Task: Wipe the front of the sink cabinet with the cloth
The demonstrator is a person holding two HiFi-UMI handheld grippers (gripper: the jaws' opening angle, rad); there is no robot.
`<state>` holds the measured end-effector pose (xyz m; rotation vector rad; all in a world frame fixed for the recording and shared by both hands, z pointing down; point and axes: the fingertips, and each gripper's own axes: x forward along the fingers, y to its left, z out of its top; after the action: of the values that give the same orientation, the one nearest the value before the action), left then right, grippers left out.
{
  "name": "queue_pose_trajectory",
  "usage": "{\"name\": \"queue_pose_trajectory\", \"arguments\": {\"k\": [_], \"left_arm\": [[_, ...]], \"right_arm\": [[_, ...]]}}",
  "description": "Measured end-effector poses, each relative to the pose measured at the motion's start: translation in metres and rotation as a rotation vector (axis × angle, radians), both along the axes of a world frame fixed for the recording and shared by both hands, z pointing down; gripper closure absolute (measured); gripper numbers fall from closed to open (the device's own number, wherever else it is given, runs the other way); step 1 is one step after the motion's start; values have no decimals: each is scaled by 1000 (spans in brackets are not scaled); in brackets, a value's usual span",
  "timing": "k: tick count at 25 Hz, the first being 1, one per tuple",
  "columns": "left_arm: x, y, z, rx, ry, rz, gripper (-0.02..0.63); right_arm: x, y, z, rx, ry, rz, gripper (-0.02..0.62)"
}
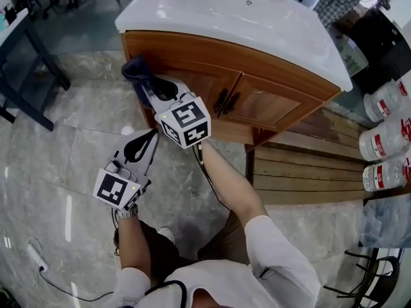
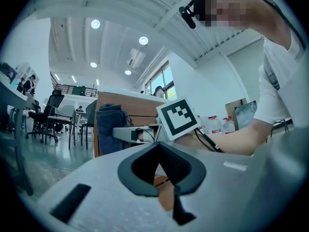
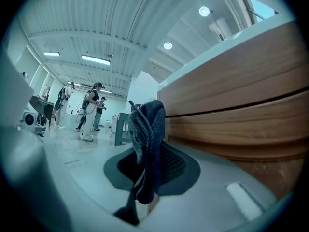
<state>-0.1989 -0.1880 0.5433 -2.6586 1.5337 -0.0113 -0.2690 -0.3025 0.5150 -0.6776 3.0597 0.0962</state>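
Observation:
The wooden sink cabinet (image 1: 257, 88) with a white basin top (image 1: 212, 18) stands ahead of me. My right gripper (image 1: 146, 87) is shut on a dark blue cloth (image 1: 136, 72), which is pressed against the cabinet's left front corner. In the right gripper view the cloth (image 3: 147, 144) hangs bunched between the jaws, with the cabinet front (image 3: 241, 100) close on the right. My left gripper (image 1: 142, 147) is held lower, off the cabinet, jaws shut with nothing in them. From the left gripper view the cloth (image 2: 110, 129) and the cabinet (image 2: 140, 111) are seen ahead.
Two dark door handles (image 1: 225, 101) sit mid-front of the cabinet. Water bottles (image 1: 385, 140) lie on a wooden pallet (image 1: 302, 165) at the right. A dark table leg (image 1: 32, 56) stands at the left. A cable (image 1: 58, 281) runs over the marble floor.

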Motion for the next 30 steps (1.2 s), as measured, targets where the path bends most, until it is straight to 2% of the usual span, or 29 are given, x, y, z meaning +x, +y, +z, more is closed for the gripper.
{"name": "queue_pose_trajectory", "arguments": {"k": [7,14,23,30], "left_arm": [[-6,-2,-1,3,13,-24,606],[-3,-5,0,-7,-13,-17,606],[-3,-10,4,-21,-20,-5,606],[5,-14,8,-28,-20,8,606]], "right_arm": [[-20,-17,14,0,54,76,525],[-11,-26,13,-17,41,114,525],[46,-39,12,-19,7,251,525],[109,-44,13,-25,-34,369,525]]}}
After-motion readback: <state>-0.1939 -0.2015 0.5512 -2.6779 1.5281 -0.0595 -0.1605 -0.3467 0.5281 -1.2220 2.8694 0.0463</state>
